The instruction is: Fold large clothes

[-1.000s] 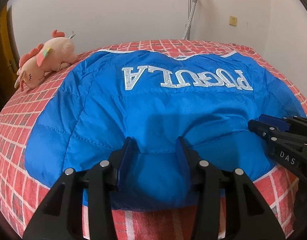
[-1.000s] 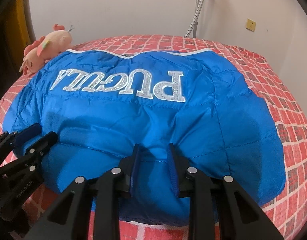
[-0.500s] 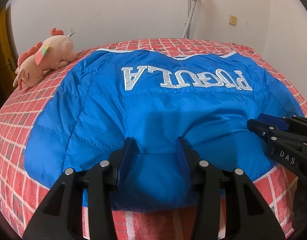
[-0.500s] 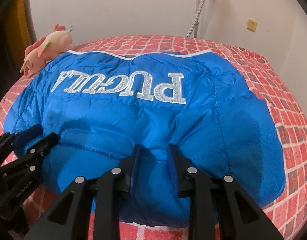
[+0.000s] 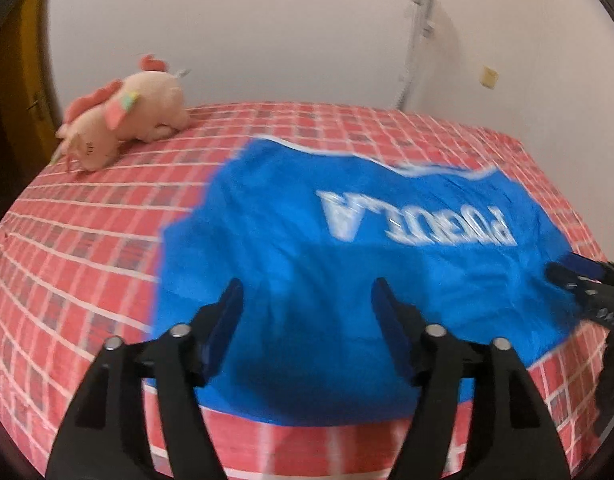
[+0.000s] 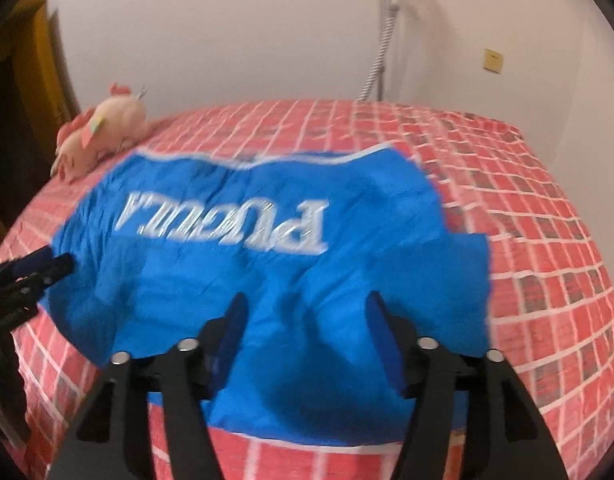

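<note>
A blue quilted jacket (image 5: 347, 264) with silver letters lies folded on the bed, its near edge toward me; the right wrist view shows the jacket (image 6: 267, 272) too. My left gripper (image 5: 307, 300) hovers above the jacket's near left part, its jaws opening wide, nothing pressed between the pads. My right gripper (image 6: 305, 312) hangs over the near right part, jaws likewise opening, clear of the cloth. Each gripper shows at the other view's edge: the right gripper (image 5: 579, 280) and the left gripper (image 6: 43, 268). Both views are blurred by motion.
A red checked bedsheet (image 5: 79, 248) covers the bed. A pink plush toy (image 5: 123, 120) lies at the far left corner, also seen as the plush toy (image 6: 99, 132). A white wall stands behind, with a hose (image 6: 377, 52) and a yellow socket (image 6: 491, 60).
Both grippers let go of the jacket's near fold, opened wide and rose back from it. The jacket now lies lower and farther in both views.
</note>
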A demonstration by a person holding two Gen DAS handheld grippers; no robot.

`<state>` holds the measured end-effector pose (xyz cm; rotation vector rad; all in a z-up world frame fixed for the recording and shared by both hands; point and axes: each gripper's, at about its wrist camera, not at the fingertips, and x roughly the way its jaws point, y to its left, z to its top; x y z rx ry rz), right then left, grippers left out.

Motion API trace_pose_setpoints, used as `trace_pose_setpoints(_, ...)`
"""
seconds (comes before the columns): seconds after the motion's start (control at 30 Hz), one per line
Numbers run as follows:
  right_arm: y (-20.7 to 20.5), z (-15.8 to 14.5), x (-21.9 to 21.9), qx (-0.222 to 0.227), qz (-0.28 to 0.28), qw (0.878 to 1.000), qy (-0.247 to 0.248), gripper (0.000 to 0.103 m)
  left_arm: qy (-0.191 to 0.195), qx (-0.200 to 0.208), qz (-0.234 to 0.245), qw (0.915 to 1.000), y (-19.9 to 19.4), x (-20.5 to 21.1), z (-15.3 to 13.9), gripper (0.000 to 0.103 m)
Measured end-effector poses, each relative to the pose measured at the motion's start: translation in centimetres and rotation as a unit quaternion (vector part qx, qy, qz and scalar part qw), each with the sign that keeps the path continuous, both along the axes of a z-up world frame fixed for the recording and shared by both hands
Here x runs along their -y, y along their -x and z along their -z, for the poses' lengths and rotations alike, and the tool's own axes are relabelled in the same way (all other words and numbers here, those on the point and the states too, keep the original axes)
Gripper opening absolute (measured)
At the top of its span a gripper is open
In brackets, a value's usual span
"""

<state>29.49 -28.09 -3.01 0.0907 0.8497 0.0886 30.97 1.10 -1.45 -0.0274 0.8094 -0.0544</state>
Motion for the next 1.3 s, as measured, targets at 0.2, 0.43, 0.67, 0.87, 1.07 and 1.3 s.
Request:
trace_pose_setpoints(0.2,-3.6,-0.4,6.9,-0.046,0.051,0.998,-0.012,0.085,-0.015,-0.028,-0.044,0.9985,-2.7,-6.3,-1.5,0.084)
trace_pose_setpoints(0.43,-8.1,3.1,12.3,-0.153,0.045,0.982,-0.104,0.087,0.028,-0.111,-0.007,0.9934,-6.8,-8.2,1.1,0.087)
trace_pose_setpoints(0.67,-10.2,6.4,12.1,-0.203,0.014,0.965,-0.165,0.091,0.095,-0.160,0.023,0.9823,-9.6,-7.7,5.1,0.091)
trace_pose_setpoints(0.87,-10.9,8.2,11.6,-0.211,0.006,0.958,-0.195,0.097,0.127,-0.162,0.029,0.9781,-10.4,-7.7,6.3,0.096)
trace_pose_setpoints(1.07,-11.0,7.9,10.7,-0.197,0.004,0.965,-0.173,0.092,0.134,-0.164,0.035,0.9766,-10.7,-7.4,6.3,0.095)
trace_pose_setpoints(1.3,-9.8,6.4,9.8,-0.166,-0.011,0.971,-0.171,0.047,0.112,-0.127,0.031,0.9851,-8.9,-6.0,4.7,0.039)
